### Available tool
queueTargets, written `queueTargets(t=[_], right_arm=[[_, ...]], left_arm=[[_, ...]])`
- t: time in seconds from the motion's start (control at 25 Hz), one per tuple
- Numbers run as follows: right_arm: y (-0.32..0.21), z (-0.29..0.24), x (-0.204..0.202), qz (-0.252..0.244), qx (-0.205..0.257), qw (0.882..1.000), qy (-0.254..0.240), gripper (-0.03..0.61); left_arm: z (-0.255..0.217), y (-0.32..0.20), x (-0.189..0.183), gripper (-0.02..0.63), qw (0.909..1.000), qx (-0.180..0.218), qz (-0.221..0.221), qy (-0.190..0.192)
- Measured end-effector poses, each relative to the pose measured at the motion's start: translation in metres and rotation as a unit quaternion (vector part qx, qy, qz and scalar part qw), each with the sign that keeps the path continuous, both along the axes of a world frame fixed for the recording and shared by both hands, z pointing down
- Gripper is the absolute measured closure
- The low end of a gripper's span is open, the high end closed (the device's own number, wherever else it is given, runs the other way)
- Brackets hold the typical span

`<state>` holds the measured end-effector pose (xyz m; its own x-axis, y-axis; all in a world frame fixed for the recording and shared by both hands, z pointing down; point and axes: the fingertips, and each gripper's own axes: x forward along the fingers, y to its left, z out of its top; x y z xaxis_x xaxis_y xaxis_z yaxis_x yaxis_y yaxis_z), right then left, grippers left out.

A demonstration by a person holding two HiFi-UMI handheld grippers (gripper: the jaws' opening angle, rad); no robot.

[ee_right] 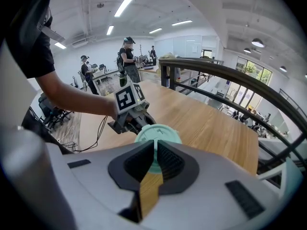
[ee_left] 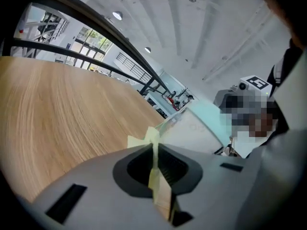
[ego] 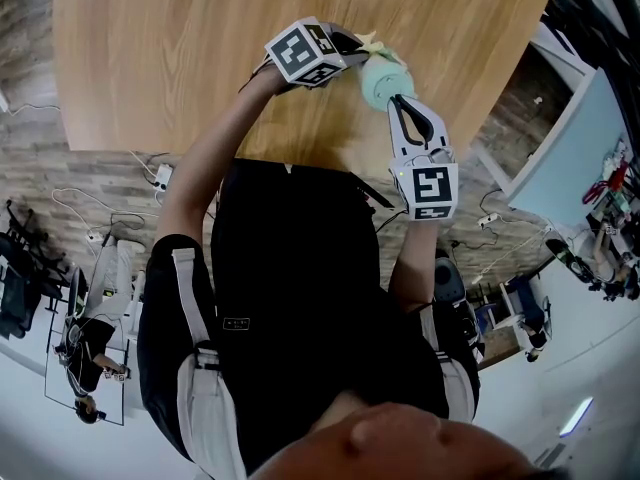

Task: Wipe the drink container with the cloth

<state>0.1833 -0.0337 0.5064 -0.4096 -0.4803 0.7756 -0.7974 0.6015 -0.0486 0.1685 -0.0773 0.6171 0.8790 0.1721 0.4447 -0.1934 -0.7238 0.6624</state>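
As the left gripper (ee_left: pixel 153 147) stood clenched on a fold of the yellow cloth (ee_left: pixel 146 139), with the loose end poking out just past its jaw tips, the wiping step itself looked to be in hand. The drink container (ee_left: pixel 194 124), a clear cup with a mint lid, lay just beyond those tips and a little to their right. It was raised above the wooden table (ee_left: pixel 57 114) rather than standing on it. The right gripper (ee_right: pixel 154 145) was pinched onto the container at its lid end. The round mint lid faced straight back along its jaws and showed in the narrow slit between them. Whether the cloth was actually touching the cup could not be told, though in the head view the two appeared to meet.

By my reading, the next move called for pressing the cloth's free end against the cup wall and drawing it along. The right jaws would need to hold firm so that the cup did not twist out of so thin a grasp.

Both forearms reached forward from the body over the table's near edge, the left angled inward, the right nearly straight ahead. The two sets of jaws converged on the cup between them.
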Motion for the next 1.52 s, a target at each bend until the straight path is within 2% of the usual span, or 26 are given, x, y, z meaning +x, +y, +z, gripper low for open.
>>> queueTargets(t=[0.24,0.36,1.0,1.2,1.32,1.52], right_arm=[[-0.001,-0.001,-0.003,0.002,-0.001,1.000,-0.005,0.538],[-0.001,0.000,-0.002,0.002,0.000,1.000,-0.005,0.538],[-0.001,0.000,-0.002,0.001,0.002,1.000,-0.006,0.538],[-0.001,-0.001,-0.002,0.001,0.002,1.000,-0.005,0.538],[-0.001,-0.001,-0.001,0.000,0.002,1.000,-0.005,0.538],[0.001,-0.001,-0.002,0.001,0.003,1.000,-0.005,0.538]], left_arm=[[0.023,-0.002,0.004,0.580,0.9994,-0.026,0.022,-0.004],[0.021,-0.001,0.006,0.580,0.9989,-0.027,0.040,-0.001],[-0.060,-0.008,0.008,0.580,0.9899,0.038,0.104,0.089],[-0.068,-0.013,0.016,0.580,0.9866,0.033,0.120,0.105],[-0.058,-0.013,0.023,0.580,0.9878,0.023,0.117,0.100],[-0.025,-0.012,0.022,0.580,0.9942,0.010,0.077,0.075]])
